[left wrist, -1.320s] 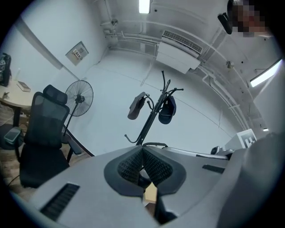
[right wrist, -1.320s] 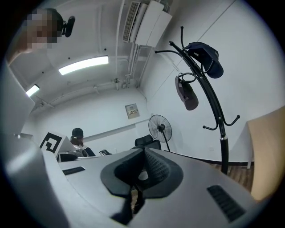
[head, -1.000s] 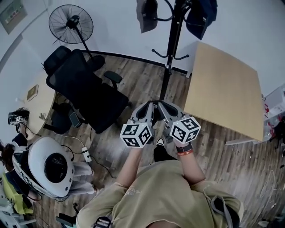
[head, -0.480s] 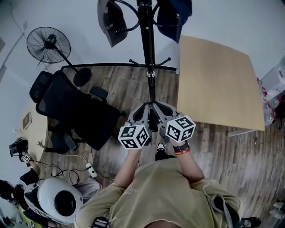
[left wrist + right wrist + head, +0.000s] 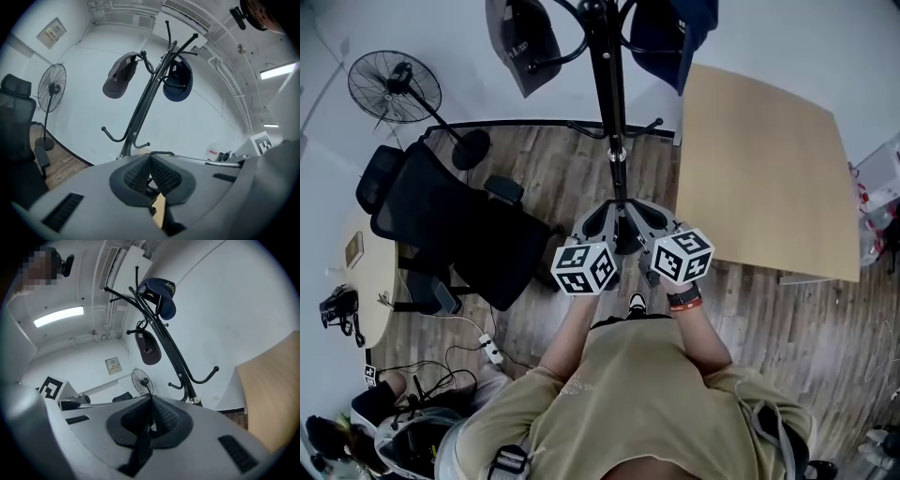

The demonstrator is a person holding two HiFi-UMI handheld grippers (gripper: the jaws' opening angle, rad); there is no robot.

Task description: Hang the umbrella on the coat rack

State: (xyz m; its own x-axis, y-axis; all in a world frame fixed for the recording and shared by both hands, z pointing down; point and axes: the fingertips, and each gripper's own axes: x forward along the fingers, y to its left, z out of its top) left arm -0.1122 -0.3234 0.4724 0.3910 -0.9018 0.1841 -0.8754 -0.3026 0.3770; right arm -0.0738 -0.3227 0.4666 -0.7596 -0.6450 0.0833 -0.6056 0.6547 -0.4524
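No umbrella shows in any view. The black coat rack point(image 5: 609, 94) stands straight ahead of me, with a grey cap point(image 5: 522, 42) on its left hook and a navy cap point(image 5: 670, 33) on its right. My left gripper point(image 5: 602, 216) and right gripper point(image 5: 643, 216) are held side by side just in front of the pole's foot. In the left gripper view the left gripper point(image 5: 150, 157) is shut with nothing between its pads, and the coat rack point(image 5: 143, 105) rises beyond it. The right gripper point(image 5: 152, 399) is likewise shut and empty, looking up at the coat rack point(image 5: 173, 352).
A black office chair point(image 5: 455, 220) stands left of the rack, and a standing fan point(image 5: 394, 86) is behind it. A tan table point(image 5: 759, 169) is close on the right. A power strip point(image 5: 492, 352) and cables lie on the wood floor at lower left.
The head view has swung toward the rack, which now looks nearer and more central. Both grippers stay shut and side by side. A person at lower left has slid toward the frame's bottom.
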